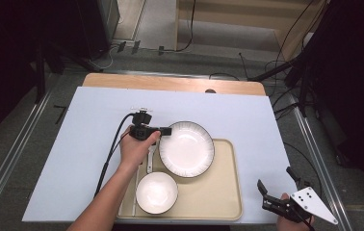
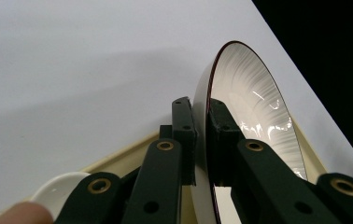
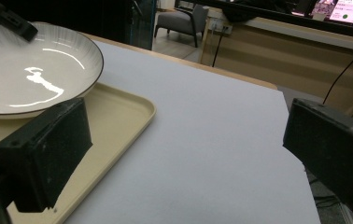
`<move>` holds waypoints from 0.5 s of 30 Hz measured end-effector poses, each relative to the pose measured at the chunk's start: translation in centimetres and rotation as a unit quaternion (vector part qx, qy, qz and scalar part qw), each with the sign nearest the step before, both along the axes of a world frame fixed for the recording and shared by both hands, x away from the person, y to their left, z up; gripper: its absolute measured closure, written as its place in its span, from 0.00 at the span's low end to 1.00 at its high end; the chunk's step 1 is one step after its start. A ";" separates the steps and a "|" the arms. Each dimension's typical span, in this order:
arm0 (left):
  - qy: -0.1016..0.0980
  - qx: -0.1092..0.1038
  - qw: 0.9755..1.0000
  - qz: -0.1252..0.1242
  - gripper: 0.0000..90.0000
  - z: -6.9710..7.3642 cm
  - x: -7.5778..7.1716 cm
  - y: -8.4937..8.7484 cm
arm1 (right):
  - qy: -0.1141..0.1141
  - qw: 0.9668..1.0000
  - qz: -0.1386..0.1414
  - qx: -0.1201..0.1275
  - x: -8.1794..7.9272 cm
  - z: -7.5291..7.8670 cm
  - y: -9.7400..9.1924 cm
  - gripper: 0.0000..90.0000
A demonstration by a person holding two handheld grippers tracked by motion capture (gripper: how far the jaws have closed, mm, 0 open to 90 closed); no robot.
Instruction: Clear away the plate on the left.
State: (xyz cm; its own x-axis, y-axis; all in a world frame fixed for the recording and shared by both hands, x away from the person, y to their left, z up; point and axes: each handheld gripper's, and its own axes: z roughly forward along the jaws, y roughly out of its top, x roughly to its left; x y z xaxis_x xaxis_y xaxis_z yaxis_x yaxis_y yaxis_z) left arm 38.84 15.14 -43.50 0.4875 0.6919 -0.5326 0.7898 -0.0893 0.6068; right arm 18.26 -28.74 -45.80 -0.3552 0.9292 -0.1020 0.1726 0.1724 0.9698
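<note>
The left gripper [image 1: 166,131] sat just left of centre in the high view, its jaws pinched together on the near-left rim of the white, dark-edged plate [image 1: 186,148]. In the left gripper view the two black jaws straddled that rim, one pad against the ribbed inner face and the other against the underside, a hold that suited a shallow dish offering nothing else to catch. The plate lay over the upper left part of the beige tray [image 1: 223,192], its far edge reaching past the tray's rim above the white table cover [image 1: 88,144]; judging by the right gripper view, where it stood a little proud of the tray floor, it was probably being carried rather than resting flat. A small white bowl [image 1: 156,192] stood on the tray toward the lower middle of the high view, just below the plate, and a pale utensil [image 1: 150,161] lay beside the hand. The right gripper [image 1: 279,185] waited at the lower right corner, off the tray, jaws wide apart on nothing, likely kept clear so the plate had room.
</note>
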 end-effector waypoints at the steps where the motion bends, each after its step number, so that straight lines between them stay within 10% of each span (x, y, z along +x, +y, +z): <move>1: 0.003 -0.002 1.000 -0.001 0.93 -0.2 0.0 -0.2 | -0.001 1.000 0.000 -0.001 0.0 0.0 0.0 0.02; 15: 0.022 0.006 0.999 -0.022 0.94 -1.4 0.4 -1.3 | 0.000 1.000 -0.003 0.000 0.0 0.0 -0.2 0.02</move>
State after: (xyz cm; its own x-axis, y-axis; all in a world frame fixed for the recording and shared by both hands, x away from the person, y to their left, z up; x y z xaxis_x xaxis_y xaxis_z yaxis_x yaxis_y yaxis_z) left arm 39.23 13.83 -44.89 0.4942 0.6768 -0.5456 0.8109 -0.1327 0.5699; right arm 18.29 -28.91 -45.82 -0.3500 0.9313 -0.1010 0.1742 0.1707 0.9698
